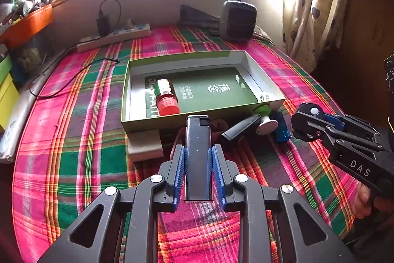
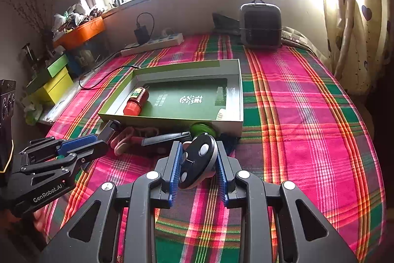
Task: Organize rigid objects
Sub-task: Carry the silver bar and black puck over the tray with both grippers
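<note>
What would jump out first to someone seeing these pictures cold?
Probably the loud pink-and-green plaid cloth that covers the whole surface, and the open green box in its middle with a red-capped bottle lying inside. Close up, the left gripper clamps a dark lighter, and the right gripper clamps a black round remote, both just short of the box.

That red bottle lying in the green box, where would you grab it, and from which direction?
Judging by its pose, come from above: the red bottle lies on its side in the green box, whose walls block a sideways approach. Close the fingers across its round body, near the middle, at right angles to its length. Both grippers are already full, so one must unload first.
</note>
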{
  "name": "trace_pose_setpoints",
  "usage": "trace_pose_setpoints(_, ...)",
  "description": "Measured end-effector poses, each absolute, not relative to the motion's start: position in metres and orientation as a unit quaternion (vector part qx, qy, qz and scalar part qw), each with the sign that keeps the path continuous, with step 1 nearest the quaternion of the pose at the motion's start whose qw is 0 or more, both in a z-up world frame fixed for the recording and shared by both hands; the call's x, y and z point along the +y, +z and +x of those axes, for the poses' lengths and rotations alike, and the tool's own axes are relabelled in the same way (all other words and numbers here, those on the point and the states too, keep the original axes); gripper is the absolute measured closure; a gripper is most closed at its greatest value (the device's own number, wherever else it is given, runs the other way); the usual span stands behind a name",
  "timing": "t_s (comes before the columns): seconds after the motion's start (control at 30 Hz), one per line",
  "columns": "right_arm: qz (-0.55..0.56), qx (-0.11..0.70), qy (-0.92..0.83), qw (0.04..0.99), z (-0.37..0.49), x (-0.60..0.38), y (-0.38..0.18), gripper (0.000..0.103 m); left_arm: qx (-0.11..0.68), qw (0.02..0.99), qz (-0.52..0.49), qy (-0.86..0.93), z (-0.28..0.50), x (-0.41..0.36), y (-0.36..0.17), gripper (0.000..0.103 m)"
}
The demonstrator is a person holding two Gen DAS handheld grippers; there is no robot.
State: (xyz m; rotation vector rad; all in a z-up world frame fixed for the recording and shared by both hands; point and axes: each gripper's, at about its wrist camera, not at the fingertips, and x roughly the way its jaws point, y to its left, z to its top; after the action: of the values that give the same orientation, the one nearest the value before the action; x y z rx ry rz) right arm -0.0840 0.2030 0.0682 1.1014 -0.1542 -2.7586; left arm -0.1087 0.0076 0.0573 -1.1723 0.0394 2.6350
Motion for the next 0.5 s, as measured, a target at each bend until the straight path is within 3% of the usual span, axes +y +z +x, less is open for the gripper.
trace_pose_setpoints(0.5,0.362,-0.049,-0.926,0.096,-0.12,0.202,0.084,0.075,0.002,0.116,-0.39,0.913,-0.143,-0.007,0.076,0.081)
